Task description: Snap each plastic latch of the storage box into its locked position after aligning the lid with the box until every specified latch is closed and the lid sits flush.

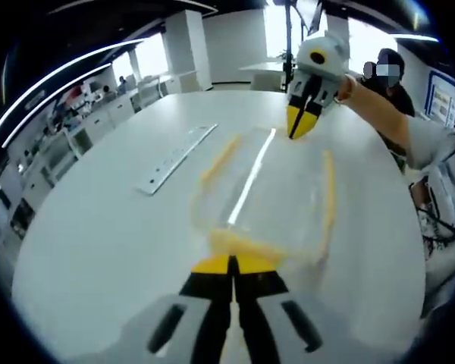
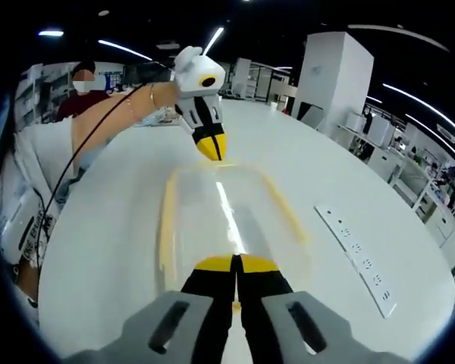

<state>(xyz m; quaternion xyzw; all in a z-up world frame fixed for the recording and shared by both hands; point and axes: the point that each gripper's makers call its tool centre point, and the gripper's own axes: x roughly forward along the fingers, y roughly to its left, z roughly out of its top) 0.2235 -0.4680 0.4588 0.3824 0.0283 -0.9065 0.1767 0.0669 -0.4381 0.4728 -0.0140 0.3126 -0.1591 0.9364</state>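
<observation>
Storage box point(image 1: 269, 193), clear with yellow latches, lying on white surface point(image 1: 98, 227) beside power strip point(image 1: 174, 159); left gripper point(image 1: 232, 265) fingers pressed together at near end, right gripper point(image 1: 299, 125) fingers likewise closed at far end

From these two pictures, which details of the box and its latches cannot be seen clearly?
- Left gripper view: storage box is motion-blurred; latch positions unreadable.
- Left gripper view: left tongs cover the near latch.
- Right gripper view: right tongs hide the near end; the lid is blurred, so flushness is unclear.
- Power strip: markings too small.
</observation>
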